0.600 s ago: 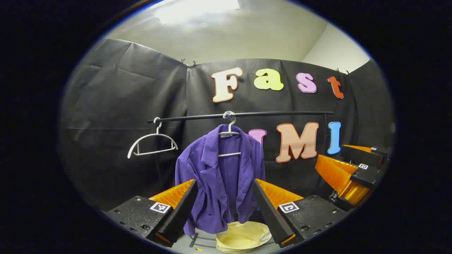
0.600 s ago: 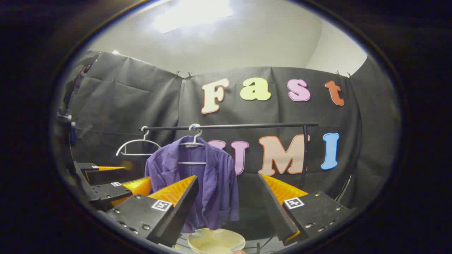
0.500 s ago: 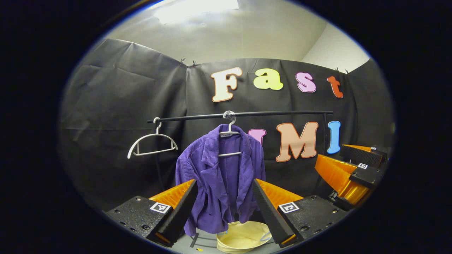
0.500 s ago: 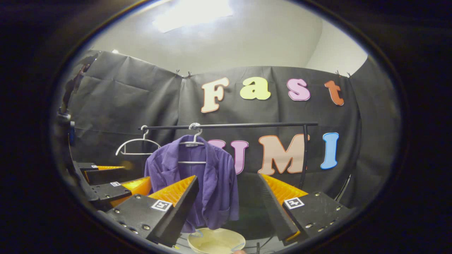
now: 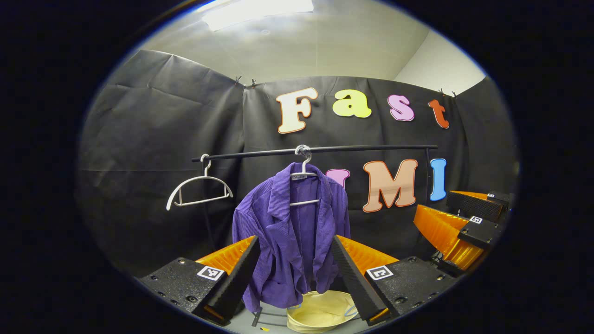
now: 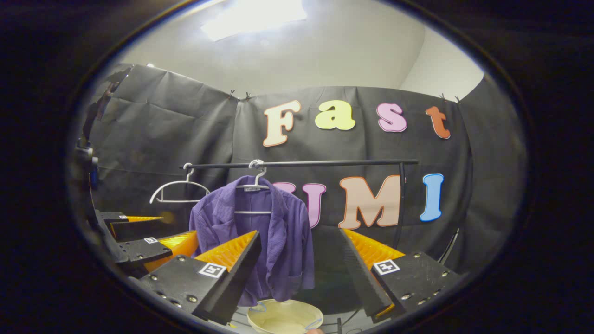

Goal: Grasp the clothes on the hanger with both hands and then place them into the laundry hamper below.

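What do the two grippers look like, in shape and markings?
The left gripper has two wedge-shaped fingers with ribbed outer faces, mounted on black blocks with screws. Each block carries a small square black-and-white marker. The right gripper is built the same way: wedge fingers, black screwed blocks, one square marker on each. No cable or sleeve can be made out.

open air before the purple jacket, empty hanger to its left, hamper beneath

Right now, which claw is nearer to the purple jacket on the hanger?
Left, by a little. The left claw frames the purple jacket squarely; the right claw sits off to its right. Both are open, short of it.
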The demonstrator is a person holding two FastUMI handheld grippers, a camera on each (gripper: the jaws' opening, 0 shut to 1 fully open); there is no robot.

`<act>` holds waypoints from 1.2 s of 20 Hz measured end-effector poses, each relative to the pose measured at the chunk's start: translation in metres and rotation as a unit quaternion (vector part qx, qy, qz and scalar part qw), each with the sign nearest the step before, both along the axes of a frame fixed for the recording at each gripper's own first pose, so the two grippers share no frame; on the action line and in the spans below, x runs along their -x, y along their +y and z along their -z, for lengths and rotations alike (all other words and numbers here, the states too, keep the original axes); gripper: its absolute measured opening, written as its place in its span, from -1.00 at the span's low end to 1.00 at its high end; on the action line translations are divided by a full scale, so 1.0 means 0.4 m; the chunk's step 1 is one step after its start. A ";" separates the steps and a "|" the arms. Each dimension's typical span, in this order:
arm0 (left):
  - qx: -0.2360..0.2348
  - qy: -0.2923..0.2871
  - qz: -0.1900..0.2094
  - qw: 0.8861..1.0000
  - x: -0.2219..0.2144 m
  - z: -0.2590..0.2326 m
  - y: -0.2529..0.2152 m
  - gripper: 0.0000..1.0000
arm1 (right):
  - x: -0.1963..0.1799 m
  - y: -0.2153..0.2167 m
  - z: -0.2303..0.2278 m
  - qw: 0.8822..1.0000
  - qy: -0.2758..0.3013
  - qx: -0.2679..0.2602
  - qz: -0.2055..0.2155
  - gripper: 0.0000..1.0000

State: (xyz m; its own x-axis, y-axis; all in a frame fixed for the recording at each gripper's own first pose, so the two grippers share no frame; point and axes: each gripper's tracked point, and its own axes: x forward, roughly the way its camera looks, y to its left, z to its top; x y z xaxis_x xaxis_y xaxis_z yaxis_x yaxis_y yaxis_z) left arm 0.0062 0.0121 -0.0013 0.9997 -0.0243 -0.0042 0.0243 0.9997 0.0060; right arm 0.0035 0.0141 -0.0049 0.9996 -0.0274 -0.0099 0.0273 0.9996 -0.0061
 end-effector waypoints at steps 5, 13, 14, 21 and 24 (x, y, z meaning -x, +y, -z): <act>-0.008 0.008 0.002 1.000 -0.015 0.012 0.013 0.84 | -0.006 0.007 0.005 1.000 0.003 0.000 0.005 0.99; -0.018 0.013 0.015 1.000 -0.071 0.037 0.039 0.84 | -0.049 0.018 0.043 1.000 0.009 0.011 0.026 0.99; -0.017 0.014 0.012 1.000 -0.085 0.042 0.044 0.84 | -0.061 0.019 0.049 1.000 0.012 0.010 0.026 0.92; -0.001 0.016 -0.024 1.000 -0.247 0.077 0.061 0.84 | -0.222 0.013 0.082 1.000 0.009 0.023 0.000 0.99; -0.007 0.022 -0.050 0.998 -0.341 0.101 0.062 0.84 | -0.339 -0.003 0.101 1.000 0.007 0.019 -0.022 0.99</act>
State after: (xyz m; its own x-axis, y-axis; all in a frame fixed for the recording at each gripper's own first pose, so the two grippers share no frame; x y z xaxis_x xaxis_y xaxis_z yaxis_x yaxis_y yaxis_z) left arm 0.1427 0.0370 -0.0419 0.9960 0.0757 -0.0470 -0.0747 0.9970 0.0218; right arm 0.1392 0.0128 -0.0454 0.9996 0.0168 -0.0235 -0.0178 0.9989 -0.0437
